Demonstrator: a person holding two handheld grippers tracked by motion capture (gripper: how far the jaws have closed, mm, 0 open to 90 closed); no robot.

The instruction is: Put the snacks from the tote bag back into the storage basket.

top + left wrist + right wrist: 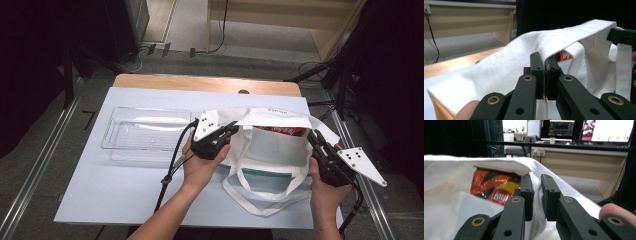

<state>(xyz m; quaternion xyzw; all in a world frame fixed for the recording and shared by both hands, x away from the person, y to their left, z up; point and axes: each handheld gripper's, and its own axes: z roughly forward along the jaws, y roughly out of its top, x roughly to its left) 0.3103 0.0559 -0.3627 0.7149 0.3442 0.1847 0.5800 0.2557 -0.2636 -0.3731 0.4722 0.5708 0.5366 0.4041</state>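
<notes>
A white cloth tote bag lies on the table with its mouth held apart. My left gripper is shut on the left rim of the mouth; the left gripper view shows the cloth pinched between its jaws. My right gripper grips the right rim, a fold of cloth squeezed between its jaws. Inside the bag sits an orange-red chips packet, a corner of which peeks out in the left gripper view. The bag's handles trail toward the front edge.
An empty clear plastic tray stands left of the bag on the pale blue table top. A bare wooden strip runs along the far edge. Beyond it are floor, cables and a desk.
</notes>
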